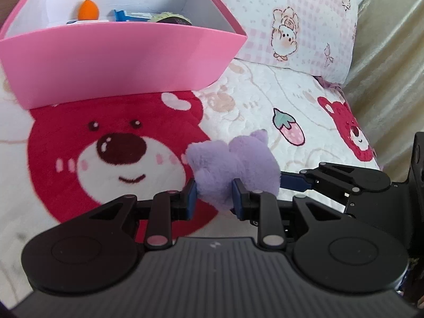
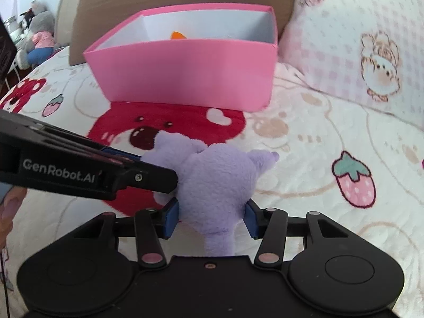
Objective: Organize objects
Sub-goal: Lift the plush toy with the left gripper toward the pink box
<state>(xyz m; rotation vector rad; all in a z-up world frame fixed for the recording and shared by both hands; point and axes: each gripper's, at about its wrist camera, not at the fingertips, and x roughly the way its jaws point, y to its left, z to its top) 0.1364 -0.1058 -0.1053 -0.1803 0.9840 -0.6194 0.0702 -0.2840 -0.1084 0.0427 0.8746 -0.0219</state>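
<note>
Left tool (image 1: pixel 214 198) is clamped on the purple plush (image 1: pixel 233 167), its blue pads pressed into the fur on both sides. Right tool (image 2: pixel 212 218) grips the same plush (image 2: pixel 214 180) lower down, pads sunk into the body, with a narrow limb of the toy hanging between the fingers toward the camera. In the right wrist view the left tool (image 2: pixel 148 171) enters from the left and meets the plush at its side.

Plush sits between both tools just above the bed (image 1: pixel 251 100), over a red bear print (image 1: pixel 106 153) on the cover.

Pink box (image 1: pixel 119 61) stands on the bed beyond the plush, apart from it. Inside: an orange item (image 1: pixel 88 10), a blue item (image 1: pixel 120 16) and a greenish item (image 1: pixel 167 18), partly hidden by the wall. A patterned pillow (image 1: pixel 291 18) lies beside the box.
</note>
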